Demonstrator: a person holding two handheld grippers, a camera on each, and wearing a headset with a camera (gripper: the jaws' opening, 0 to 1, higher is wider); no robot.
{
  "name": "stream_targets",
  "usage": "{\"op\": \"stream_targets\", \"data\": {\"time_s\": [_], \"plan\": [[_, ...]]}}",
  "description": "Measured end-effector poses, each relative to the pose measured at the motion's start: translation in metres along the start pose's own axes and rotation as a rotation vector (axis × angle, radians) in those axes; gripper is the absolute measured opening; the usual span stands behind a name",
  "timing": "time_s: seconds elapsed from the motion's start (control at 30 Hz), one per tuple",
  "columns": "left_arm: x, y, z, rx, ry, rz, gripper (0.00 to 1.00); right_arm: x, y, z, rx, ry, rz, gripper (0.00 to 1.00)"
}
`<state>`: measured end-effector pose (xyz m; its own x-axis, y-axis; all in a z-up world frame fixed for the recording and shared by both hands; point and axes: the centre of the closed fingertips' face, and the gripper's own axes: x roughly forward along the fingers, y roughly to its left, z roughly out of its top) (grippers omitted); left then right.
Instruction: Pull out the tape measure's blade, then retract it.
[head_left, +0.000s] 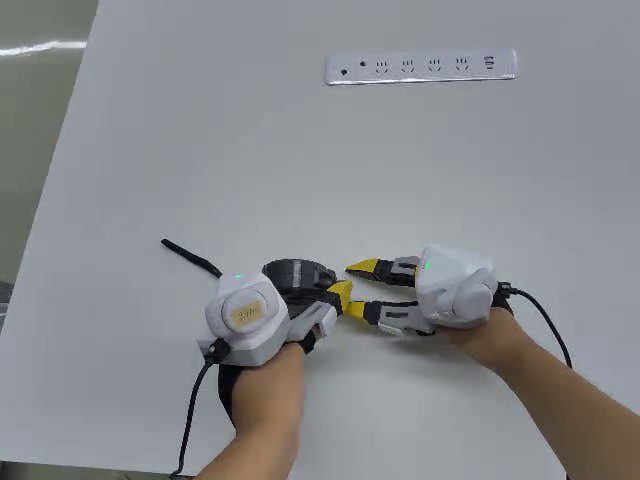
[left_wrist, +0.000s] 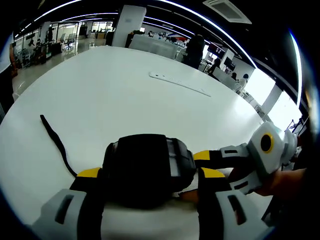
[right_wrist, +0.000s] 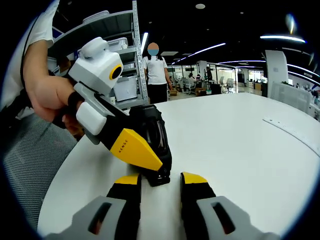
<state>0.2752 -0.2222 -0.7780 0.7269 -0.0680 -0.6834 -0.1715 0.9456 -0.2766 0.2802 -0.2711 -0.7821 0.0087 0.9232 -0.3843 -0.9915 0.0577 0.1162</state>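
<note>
— Two grippers sit at the near edge of the white tabletop. Which is which?
— At near left is the left gripper, held in one hand, with its cable running off the near edge. At near right is the right gripper, held in the other hand and pointing left toward the first.
— What is the state of each?
— The left gripper is pinching the black tape measure, one yellow-tipped jaw pressed to each side of the case. The right gripper has its jaws spread, one tip on either side of the case's lower right corner. Whether they touch it cannot be told.
— Where is the tape measure?
— It is at near centre, between the two grippers and low over the tabletop. Whether it rests on the surface, and how far the blade is out, cannot be told.
— And farther off?
— A thin black strap lies flat on the tabletop, running from beside the left gripper toward the far left. Well beyond it, right of centre, a white power strip lies lengthwise from left to right. In the right gripper view, past the tabletop, a person stands beside metal shelving.
</note>
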Motion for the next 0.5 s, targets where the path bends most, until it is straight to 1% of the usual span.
{"op": "stream_targets", "data": {"time_s": [0.33, 0.5], "plan": [[-0.0011, -0.0036, -0.0024, 0.025, 0.008, -0.017, 0.79, -0.0026, 0.0027, -0.0005, 0.012, 0.001, -0.005, 0.35], [-0.0019, -0.0049, -0.0027, 0.027, 0.009, -0.023, 0.8, -0.0036, 0.0035, -0.0005, 0.016, 0.003, -0.008, 0.35]]}}
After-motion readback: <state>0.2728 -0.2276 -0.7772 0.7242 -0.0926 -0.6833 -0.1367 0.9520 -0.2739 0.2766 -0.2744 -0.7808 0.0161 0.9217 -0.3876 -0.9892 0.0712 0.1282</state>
